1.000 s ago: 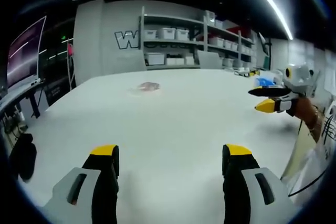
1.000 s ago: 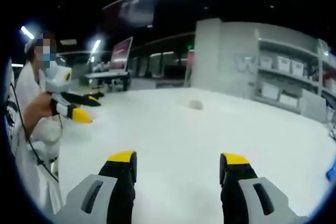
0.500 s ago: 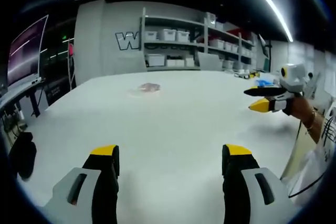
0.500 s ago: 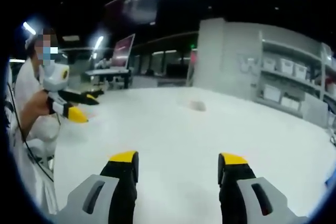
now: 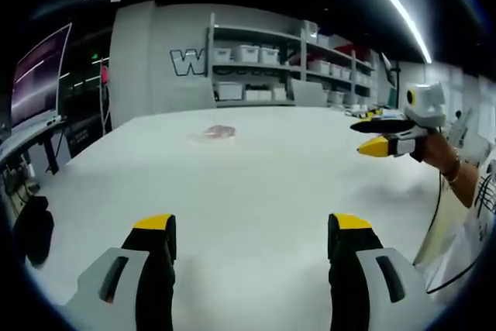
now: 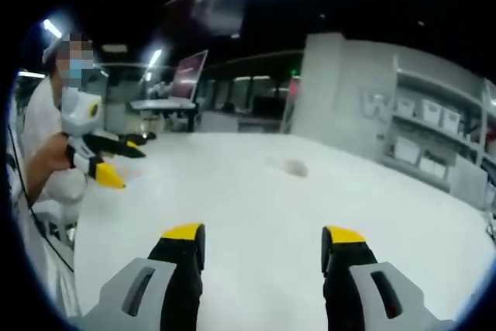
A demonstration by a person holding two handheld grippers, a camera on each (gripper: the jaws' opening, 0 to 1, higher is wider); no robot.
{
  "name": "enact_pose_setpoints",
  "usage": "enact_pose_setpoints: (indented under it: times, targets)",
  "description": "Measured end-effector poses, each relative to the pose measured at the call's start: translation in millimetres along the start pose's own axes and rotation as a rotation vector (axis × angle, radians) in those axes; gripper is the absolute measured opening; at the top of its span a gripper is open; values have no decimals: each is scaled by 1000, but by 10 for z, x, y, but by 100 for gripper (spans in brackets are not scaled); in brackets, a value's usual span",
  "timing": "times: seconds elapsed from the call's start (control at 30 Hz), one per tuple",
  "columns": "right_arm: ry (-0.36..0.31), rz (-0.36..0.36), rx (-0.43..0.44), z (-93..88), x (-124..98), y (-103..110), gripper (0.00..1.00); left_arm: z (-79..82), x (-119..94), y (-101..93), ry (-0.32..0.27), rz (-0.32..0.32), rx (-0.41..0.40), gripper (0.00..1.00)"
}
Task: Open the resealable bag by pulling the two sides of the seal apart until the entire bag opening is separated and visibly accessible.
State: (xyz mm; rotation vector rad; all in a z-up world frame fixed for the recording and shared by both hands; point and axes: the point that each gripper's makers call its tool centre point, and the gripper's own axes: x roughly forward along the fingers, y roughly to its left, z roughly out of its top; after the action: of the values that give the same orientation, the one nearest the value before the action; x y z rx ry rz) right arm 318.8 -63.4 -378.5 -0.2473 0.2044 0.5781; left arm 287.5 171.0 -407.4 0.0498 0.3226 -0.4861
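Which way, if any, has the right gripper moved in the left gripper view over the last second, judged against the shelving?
Yes. The right gripper has moved up and leftward, toward the shelving, which has stayed put in the view.

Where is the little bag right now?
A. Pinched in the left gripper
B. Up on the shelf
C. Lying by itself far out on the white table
C: the bag lies alone on the white table, far beyond both open grippers, left gripper and right gripper.

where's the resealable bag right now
The resealable bag lies flat on the far part of the white table, left of centre in the left gripper view, before the shelves, beyond both open tools.
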Motion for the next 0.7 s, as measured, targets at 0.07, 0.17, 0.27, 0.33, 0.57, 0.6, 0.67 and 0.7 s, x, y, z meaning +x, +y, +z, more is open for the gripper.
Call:
enact_pose_setpoints:
  times: [0.07, 0.17, 0.27, 0.33, 0.57, 0.6, 0.67, 0.7]
  targets:
    - [3, 4, -8, 10, 36, -1, 60, 3, -6, 4, 0, 2, 0, 79]
    - [1, 9, -17, 47, 78, -7, 60, 15, -16, 14, -2, 6, 2, 79]
    - [-5, 11, -28, 94, 119, -25, 60, 21, -18, 15, -3, 7, 3, 79]
    - [-8, 11, -35, 127, 151, -46, 60, 21, -17, 9, -4, 5, 3, 79]
    - [-11, 20, -58, 168, 277, -94, 59, 19, -24, 10, 0, 7, 7, 79]
    - [-7, 24, -63, 163, 301, -92, 59, 24, -26, 12, 0, 9, 7, 79]
    - [2, 30, -73, 149, 349, -92, 59, 35, -29, 9, -2, 9, 9, 79]
    - [7, 33, -77, 143, 371, -92, 59, 40, -30, 5, -2, 9, 11, 79]
